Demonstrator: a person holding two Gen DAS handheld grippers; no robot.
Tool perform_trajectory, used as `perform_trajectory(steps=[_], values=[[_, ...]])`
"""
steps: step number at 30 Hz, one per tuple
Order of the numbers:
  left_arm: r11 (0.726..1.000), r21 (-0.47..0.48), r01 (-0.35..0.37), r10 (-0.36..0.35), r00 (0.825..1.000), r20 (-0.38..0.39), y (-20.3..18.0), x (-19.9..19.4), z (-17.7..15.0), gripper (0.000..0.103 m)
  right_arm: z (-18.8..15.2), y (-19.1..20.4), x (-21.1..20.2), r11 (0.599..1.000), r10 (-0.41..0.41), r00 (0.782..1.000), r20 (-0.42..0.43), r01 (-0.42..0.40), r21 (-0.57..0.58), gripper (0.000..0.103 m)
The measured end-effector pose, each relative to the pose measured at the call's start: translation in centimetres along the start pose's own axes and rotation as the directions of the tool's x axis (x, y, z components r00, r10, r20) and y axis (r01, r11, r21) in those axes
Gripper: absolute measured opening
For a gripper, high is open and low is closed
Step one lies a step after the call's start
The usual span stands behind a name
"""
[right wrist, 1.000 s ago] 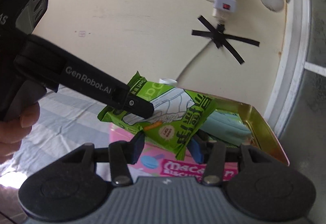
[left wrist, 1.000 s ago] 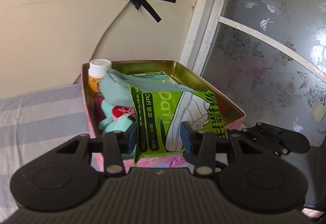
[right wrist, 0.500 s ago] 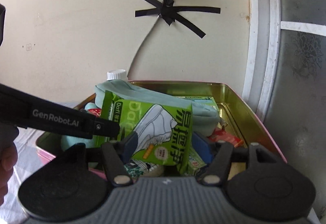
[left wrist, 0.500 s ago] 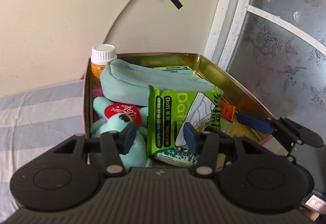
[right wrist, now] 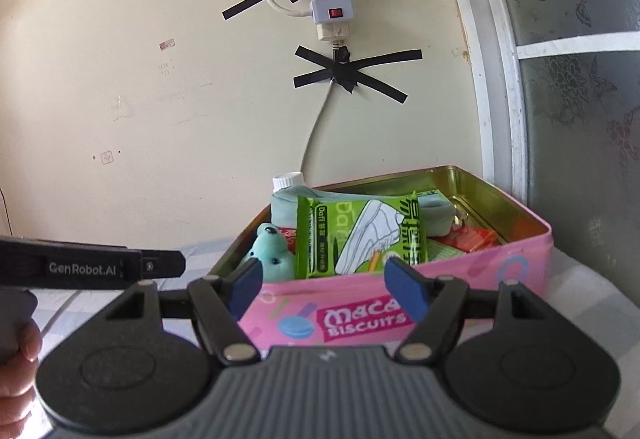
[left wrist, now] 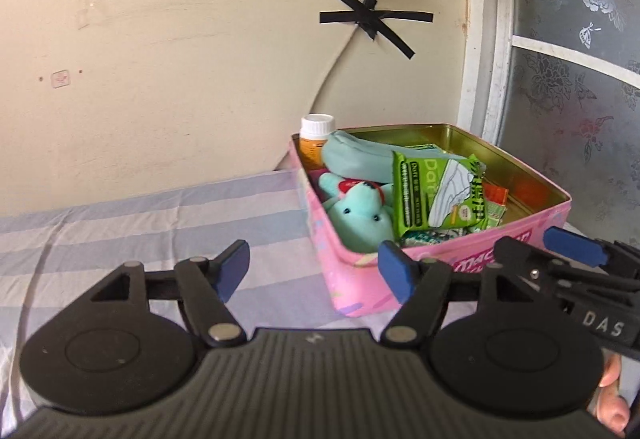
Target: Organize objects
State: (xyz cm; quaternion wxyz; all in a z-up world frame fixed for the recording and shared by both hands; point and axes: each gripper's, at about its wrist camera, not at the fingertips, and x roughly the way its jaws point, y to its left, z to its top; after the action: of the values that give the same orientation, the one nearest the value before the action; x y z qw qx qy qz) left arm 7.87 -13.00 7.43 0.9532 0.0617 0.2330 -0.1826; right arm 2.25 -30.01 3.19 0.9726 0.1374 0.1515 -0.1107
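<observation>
Left gripper point(left wrist: 314, 269): jaws apart, just been opening; nothing between the blue pads; touches nothing
Right gripper point(right wrist: 326, 285): jaws apart, just been opening; empty; no contact with the tin
Pink rectangular biscuit tin point(right wrist: 460, 279): lidless, on the striped bed sheet point(left wrist: 120, 223); just ahead of the right gripper, ahead and right of the left gripper
Green wipes packet point(right wrist: 360, 239): upright in the tin, beyond both grippers, leaning on a pale teal pouch point(left wrist: 356, 161)
Teal plush bear point(left wrist: 360, 219): left of the packet, inside the tin
Open room: bare sheet ahead of the left gripper; wall behind the tin
</observation>
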Motion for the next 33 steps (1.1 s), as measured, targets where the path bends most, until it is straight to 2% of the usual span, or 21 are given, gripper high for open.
perform_trajectory(steps=[5, 7, 12, 15, 16, 18, 24, 33], values=[[0.999, 0.001, -0.039, 0.039, 0.999, -0.01, 1.4, -1.3, -2.3, 0.076, -1.3, 0.5, -1.7, 0.996, -0.011, 1.0, -0.022, 0.012, 0.085, 0.078], [0.999, -0.008, -0.043, 0.043, 0.999, -0.024, 1.9, -1.6, -3.2, 0.08, -1.6, 0.9, -2.3, 0.995, -0.021, 0.999, -0.023, 0.023, 0.095, 0.087], [0.999, -0.002, -0.051, 0.051, 0.997, -0.052, 2.4, -2.1, -5.1, 0.081, -2.2, 2.0, -3.2, 0.995, -0.019, 0.999, -0.035, 0.022, 0.1, 0.1], [0.998, -0.008, -0.058, 0.058, 0.995, -0.082, 2.9, -2.1, -6.2, 0.083, -2.6, 2.8, -3.1, 0.995, -0.006, 0.998, -0.065, 0.013, 0.099, 0.101], [0.998, -0.011, -0.062, 0.061, 0.994, -0.089, 3.0, -2.1, -6.4, 0.09, -2.8, 3.2, -3.1, 0.995, 0.0, 0.997, -0.073, 0.008, 0.097, 0.103], [0.997, -0.014, -0.074, 0.073, 0.994, -0.084, 3.2, -2.4, -6.9, 0.095, -3.0, 3.9, -3.0, 0.996, 0.007, 0.996, -0.084, 0.0, 0.088, 0.103], [0.996, -0.011, -0.092, 0.09, 0.992, -0.093, 3.8, -2.9, -7.6, 0.102, -3.6, 5.1, -2.7, 0.996, 0.023, 0.992, -0.121, -0.013, 0.089, 0.103], [0.994, -0.021, -0.103, 0.099, 0.985, -0.138, 4.3, -2.4, -8.3, 0.103, -4.2, 5.3, -2.5, 0.994, 0.016, 0.99, -0.143, 0.0, 0.11, 0.103]])
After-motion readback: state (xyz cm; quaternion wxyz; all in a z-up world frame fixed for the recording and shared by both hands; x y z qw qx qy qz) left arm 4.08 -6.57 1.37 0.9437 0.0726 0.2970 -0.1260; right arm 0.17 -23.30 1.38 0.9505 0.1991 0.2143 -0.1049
